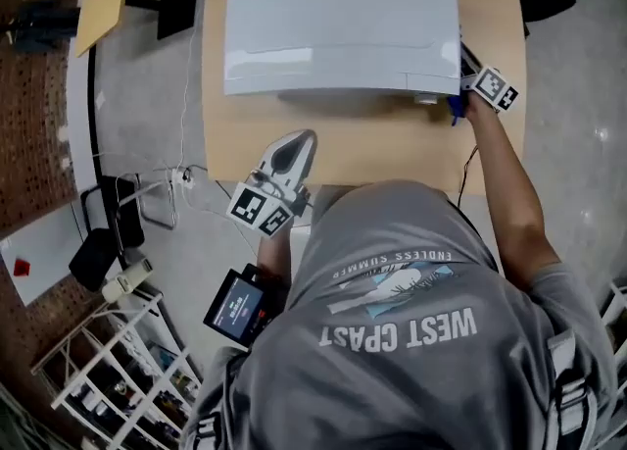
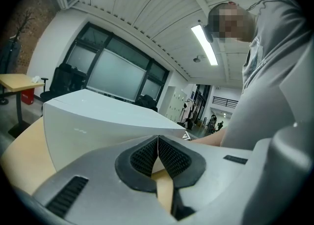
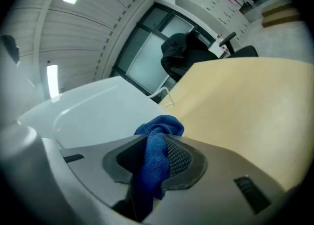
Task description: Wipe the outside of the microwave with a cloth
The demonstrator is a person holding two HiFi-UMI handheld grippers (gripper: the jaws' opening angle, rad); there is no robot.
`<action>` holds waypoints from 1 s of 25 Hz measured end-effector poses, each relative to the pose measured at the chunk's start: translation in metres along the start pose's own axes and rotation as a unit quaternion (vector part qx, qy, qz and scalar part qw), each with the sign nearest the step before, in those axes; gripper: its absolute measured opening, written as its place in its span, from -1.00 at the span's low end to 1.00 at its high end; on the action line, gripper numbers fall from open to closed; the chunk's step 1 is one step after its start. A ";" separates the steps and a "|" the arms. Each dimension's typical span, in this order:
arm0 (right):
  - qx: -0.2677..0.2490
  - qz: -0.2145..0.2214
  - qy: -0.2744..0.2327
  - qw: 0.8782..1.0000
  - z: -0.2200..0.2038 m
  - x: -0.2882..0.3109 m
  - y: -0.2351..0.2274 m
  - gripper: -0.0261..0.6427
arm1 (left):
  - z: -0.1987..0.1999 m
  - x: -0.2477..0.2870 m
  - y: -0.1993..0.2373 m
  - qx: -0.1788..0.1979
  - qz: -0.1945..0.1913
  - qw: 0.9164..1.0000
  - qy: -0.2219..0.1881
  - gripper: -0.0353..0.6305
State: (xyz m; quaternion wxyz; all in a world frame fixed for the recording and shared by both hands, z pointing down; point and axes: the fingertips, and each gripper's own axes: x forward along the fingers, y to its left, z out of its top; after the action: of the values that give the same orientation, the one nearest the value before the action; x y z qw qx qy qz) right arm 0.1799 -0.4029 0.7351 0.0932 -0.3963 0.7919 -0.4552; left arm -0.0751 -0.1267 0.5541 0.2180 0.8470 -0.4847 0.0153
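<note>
A: Where is the white box-shaped microwave (image 1: 343,22)?
B: In the head view it fills the upper middle of the frame. It stands on the light wooden table (image 1: 372,154), and a bare strip of table shows below it

A: And the blue terry cloth (image 3: 162,126)?
B: Clamped in the right gripper (image 3: 154,150). In the right gripper view the dark ribbed pads (image 3: 180,158) press on it from both sides. A bunch of it sticks up past the tips, and the rest hangs between the jaws toward the lower edge of the frame

A: How does that gripper sit against the microwave?
B: In the head view it is at the upper right, just at the microwave's lower right corner. A bit of blue shows beneath it beside that corner, but I cannot tell whether the cloth touches the casing. In its own view the white casing lies to the left and the table runs off to the right

A: The left gripper (image 2: 158,143)?
B: Jaws together, the pads meeting along one line with nothing between them. In the head view it is left of centre, near the table's lower left corner, tips pointing up the frame toward the microwave but apart from it

A: Anything else?
B: The person's grey printed T-shirt (image 1: 411,330) fills the lower half of the head view, and a small lit screen (image 1: 238,306) sits at the lower left
</note>
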 end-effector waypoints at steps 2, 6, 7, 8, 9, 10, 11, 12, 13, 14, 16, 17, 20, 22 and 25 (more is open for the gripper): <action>0.010 -0.026 0.035 0.999 -0.015 0.003 -0.018 -0.59 | -0.001 -0.003 -0.004 -0.002 0.007 1.000 0.001 -0.82; 0.003 -0.051 0.080 0.995 -0.021 0.001 -0.035 -0.59 | 0.000 0.002 -0.013 -0.003 0.002 1.000 0.004 -0.82; 0.002 -0.056 0.088 0.995 -0.023 -0.001 -0.039 -0.59 | 0.000 0.002 -0.015 -0.002 0.000 1.000 0.005 -0.82; 0.004 -0.059 0.094 0.994 -0.026 -0.002 -0.042 -0.59 | 0.001 0.003 -0.018 -0.001 -0.002 1.000 0.005 -0.82; 0.009 -0.061 0.096 0.993 -0.028 -0.002 -0.044 -0.59 | 0.002 0.003 -0.020 -0.001 -0.003 1.000 0.006 -0.82; 0.016 -0.061 0.097 0.993 -0.029 -0.002 -0.046 -0.59 | 0.002 0.003 -0.022 0.000 -0.004 1.000 0.007 -0.82; 0.021 -0.060 0.097 0.993 -0.030 -0.002 -0.046 -0.59 | 0.001 0.003 -0.023 0.000 -0.005 1.000 0.008 -0.82; 0.024 -0.058 0.098 0.993 -0.030 -0.001 -0.047 -0.59 | -0.001 0.003 -0.024 0.000 -0.006 1.000 0.009 -0.82; 0.026 -0.057 0.100 0.993 -0.030 0.000 -0.048 -0.59 | -0.003 0.002 -0.023 0.000 -0.006 1.000 0.010 -0.82; 0.027 -0.056 0.102 0.993 -0.031 0.001 -0.048 -0.59 | -0.005 0.002 -0.022 0.000 -0.007 1.000 0.012 -0.82; 0.029 -0.056 0.105 0.992 -0.033 0.002 -0.049 -0.59 | -0.007 0.001 -0.020 0.000 -0.007 1.000 0.014 -0.82; 0.028 -0.057 0.106 0.992 -0.033 0.001 -0.050 -0.59 | -0.006 0.002 -0.020 0.000 -0.008 1.000 0.014 -0.82; 0.027 -0.059 0.104 0.992 -0.033 0.003 -0.054 -0.59 | -0.006 0.004 -0.019 0.001 -0.011 1.000 0.014 -0.82; 0.029 -0.060 0.101 0.993 -0.035 0.005 -0.057 -0.59 | -0.008 0.005 -0.016 0.002 -0.013 1.000 0.014 -0.82; 0.024 -0.064 0.100 0.993 -0.031 -0.003 -0.048 -0.59 | -0.004 -0.003 -0.019 0.001 -0.013 1.000 0.013 -0.82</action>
State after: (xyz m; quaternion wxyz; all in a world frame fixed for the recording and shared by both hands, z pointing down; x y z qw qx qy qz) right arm 0.1927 -0.3937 0.7903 -0.0060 -0.3961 0.7591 -0.5166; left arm -0.0601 -0.1143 0.5497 0.2235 0.8533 -0.4705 0.0238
